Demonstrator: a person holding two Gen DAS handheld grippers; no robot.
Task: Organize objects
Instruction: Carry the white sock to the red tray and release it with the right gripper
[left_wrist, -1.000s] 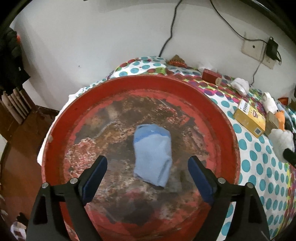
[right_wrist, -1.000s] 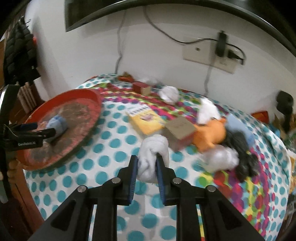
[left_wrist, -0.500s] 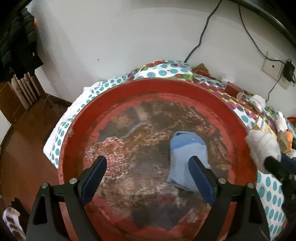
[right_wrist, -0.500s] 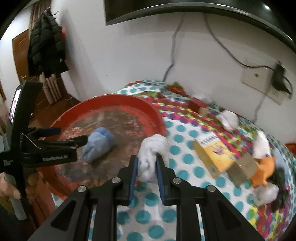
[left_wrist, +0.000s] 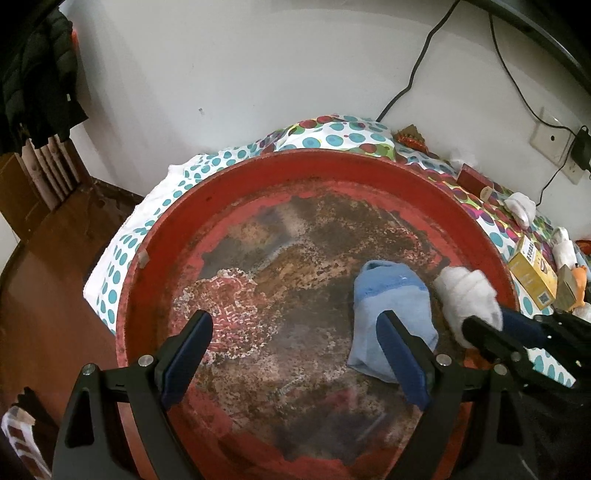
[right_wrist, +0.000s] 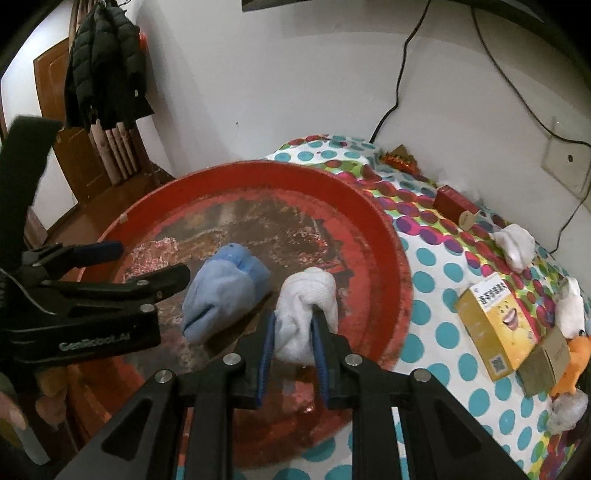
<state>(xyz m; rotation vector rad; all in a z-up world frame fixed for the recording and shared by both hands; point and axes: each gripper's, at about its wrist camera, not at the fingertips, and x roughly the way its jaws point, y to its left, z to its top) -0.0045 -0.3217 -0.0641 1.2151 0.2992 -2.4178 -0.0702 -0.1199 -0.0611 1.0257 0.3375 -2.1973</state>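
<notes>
A large round red tray (left_wrist: 155, 254) (right_wrist: 391, 236) with a worn, rusty floor sits at the left end of a polka-dot table. A rolled blue sock (left_wrist: 395, 306) (right_wrist: 225, 291) lies inside it. My right gripper (right_wrist: 293, 332) (left_wrist: 484, 325) is shut on a rolled white sock (right_wrist: 308, 295) (left_wrist: 467, 295) and holds it over the tray, just right of the blue sock. My left gripper (left_wrist: 295, 354) is open and empty above the tray floor; its right finger overlaps the blue sock. It also shows in the right wrist view (right_wrist: 147, 266).
On the dotted cloth (right_wrist: 436, 295) right of the tray lie a yellow box (right_wrist: 495, 325), a brown box (right_wrist: 546, 362), a red box (right_wrist: 454, 203), more white sock rolls (right_wrist: 517, 243) and an orange toy (right_wrist: 576, 362). A wall with a socket (left_wrist: 554, 144) is behind. Floor drops off left.
My right gripper has carried the white sock left, from above the cloth to over the tray beside the blue sock. My left gripper has shifted left, still open.
</notes>
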